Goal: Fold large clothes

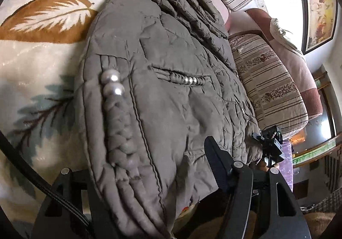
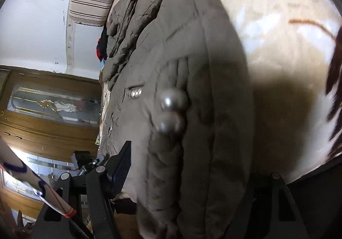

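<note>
Nearest each lens lay the hem of a grey padded jacket (image 1: 162,93), bulging up between the black fingers of both tools. My left gripper (image 1: 158,177) straddled that hem: one finger (image 1: 215,162) rested on top of the cloth, while its partner sat hidden below the padding, so I could not tell whether the pads were pressing. My right gripper (image 2: 183,166) stood in the same way, one finger (image 2: 121,164) showing at the jacket's side and the other out of sight; its grip, too, I could not judge. No earlier view was available for comparison.

The jacket lay spread along a leaf-patterned blanket (image 1: 42,31), its collar end far from me beside a striped cushion (image 1: 267,89). Pearl-like beads (image 1: 113,83) trimmed the pocket seams. A quilted sleeve appeared already laid over the body. I judged the fold partly done: the hem-to-collar fold remained, along with final smoothing.
</note>
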`<state>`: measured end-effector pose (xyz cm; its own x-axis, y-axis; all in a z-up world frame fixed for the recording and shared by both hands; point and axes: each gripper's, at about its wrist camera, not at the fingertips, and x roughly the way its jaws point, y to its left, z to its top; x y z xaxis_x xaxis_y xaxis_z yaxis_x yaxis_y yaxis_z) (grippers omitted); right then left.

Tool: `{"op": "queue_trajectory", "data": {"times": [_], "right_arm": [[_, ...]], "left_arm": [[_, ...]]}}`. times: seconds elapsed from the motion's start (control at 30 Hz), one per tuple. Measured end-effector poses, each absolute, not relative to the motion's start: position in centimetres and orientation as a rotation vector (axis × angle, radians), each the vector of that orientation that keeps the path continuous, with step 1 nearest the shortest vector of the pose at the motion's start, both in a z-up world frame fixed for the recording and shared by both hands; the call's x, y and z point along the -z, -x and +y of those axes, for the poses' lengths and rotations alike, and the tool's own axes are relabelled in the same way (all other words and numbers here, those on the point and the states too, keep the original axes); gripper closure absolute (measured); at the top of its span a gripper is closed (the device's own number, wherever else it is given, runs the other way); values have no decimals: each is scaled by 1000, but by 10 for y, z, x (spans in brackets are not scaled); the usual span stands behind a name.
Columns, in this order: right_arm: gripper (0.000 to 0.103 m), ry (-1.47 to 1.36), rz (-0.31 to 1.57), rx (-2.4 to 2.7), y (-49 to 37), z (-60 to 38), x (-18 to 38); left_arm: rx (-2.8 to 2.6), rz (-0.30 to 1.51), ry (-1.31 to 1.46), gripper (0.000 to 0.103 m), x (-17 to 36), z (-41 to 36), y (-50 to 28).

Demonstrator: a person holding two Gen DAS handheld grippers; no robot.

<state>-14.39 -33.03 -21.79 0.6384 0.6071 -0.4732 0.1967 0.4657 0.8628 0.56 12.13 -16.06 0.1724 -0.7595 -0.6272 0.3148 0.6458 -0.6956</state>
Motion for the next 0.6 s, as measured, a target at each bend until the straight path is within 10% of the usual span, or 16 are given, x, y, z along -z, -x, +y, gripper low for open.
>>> {"op": "queue_trajectory", "data": {"times": [0.47, 0.6], "right_arm": [[35, -1120, 851, -249, 142, -324, 223], [43, -1059, 869, -179, 142, -318, 215]], "left_arm": [[766, 1174, 445, 36, 157, 112, 6], [685, 1151, 318, 71, 142, 106, 11]]}}
